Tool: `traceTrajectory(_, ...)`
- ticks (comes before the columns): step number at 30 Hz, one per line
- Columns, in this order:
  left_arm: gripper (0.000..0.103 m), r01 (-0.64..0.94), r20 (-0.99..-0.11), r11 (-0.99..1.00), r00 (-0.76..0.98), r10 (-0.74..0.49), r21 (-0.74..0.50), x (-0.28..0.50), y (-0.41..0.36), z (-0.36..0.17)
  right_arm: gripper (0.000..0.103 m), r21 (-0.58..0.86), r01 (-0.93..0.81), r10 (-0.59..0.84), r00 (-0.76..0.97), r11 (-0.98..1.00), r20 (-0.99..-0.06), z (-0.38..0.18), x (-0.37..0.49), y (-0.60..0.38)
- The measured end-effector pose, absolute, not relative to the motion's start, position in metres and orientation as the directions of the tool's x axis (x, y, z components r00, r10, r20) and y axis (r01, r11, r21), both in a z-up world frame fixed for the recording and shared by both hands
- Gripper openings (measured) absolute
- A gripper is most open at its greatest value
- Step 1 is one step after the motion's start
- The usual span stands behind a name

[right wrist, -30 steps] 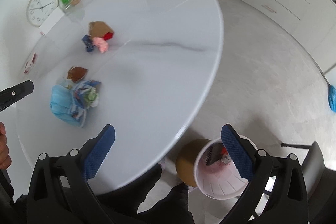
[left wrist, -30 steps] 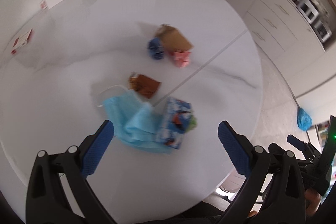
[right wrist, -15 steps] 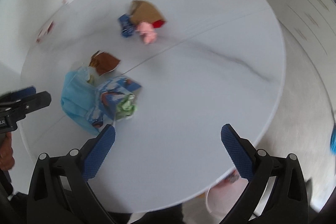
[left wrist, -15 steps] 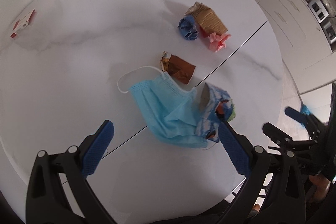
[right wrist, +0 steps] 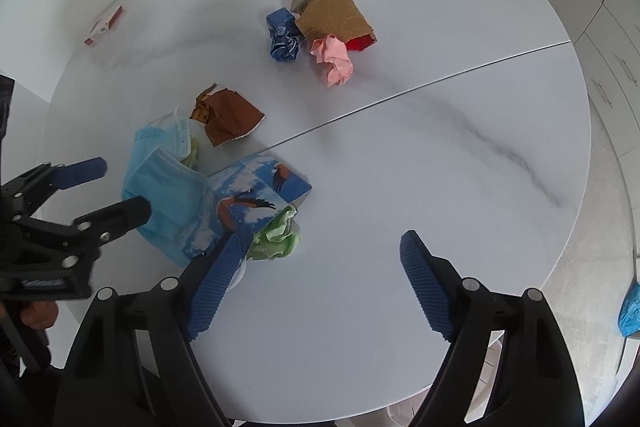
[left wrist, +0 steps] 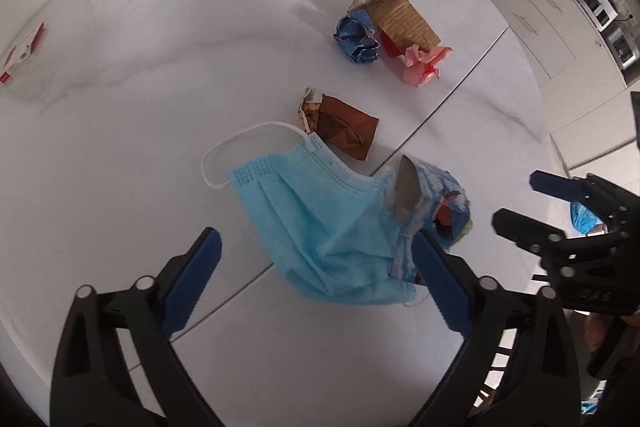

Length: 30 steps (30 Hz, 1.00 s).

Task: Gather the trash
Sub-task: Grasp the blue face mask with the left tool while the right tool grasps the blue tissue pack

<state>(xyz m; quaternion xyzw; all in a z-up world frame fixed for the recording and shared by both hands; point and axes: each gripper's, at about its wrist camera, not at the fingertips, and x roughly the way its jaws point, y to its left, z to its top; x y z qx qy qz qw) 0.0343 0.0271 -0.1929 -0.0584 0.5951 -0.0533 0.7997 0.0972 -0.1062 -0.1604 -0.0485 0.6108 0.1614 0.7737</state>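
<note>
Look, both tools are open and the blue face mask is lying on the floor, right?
Not quite. The blue face mask is lying on the white table, not the floor, as the left wrist view shows. The rest is right: the left tool and the right tool are both open.

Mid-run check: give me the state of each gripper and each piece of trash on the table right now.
left gripper: open, over mask
right gripper: open, empty
face mask: crumpled, on table
blue carton: lying flattened
green wad: crumpled
brown wrapper: torn open
pink paper: crumpled

Mask (left wrist: 320, 223) against carton (left wrist: 430, 203), on table (left wrist: 140, 107)
</note>
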Motion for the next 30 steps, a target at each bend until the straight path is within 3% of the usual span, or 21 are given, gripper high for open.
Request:
traceTrajectory(9,0.049,0.044,-0.943,0.983,0.278,-0.181,-0.176,0.036,0.028,-0.203,0.082,0.141,-0.316,0.208,0.188,0.938,-0.96,-0.163,0.1,-0.108)
traceTrajectory(11,0.034,0.049,-0.942,0.983,0.278,-0.186,-0.179,0.035,0.028,-0.202,0.082,0.15,-0.316,0.213,0.176,0.937,-0.961,-0.165,0.097,-0.108)
traceTrajectory(14,0.024,0.03,-0.94,0.984,0.291,-0.177,-0.176,0.031,0.031,-0.2,0.082,0.154,-0.318,0.214,0.165,0.935,-0.963,-0.168,0.092,-0.106)
traceTrajectory(30,0.021,-0.066,-0.894,0.968,0.404,-0.196,-0.242,0.003,0.074,-0.156,0.082,0.196,-0.394,0.275,0.154,0.898,-0.949,-0.156,0.092,-0.068)
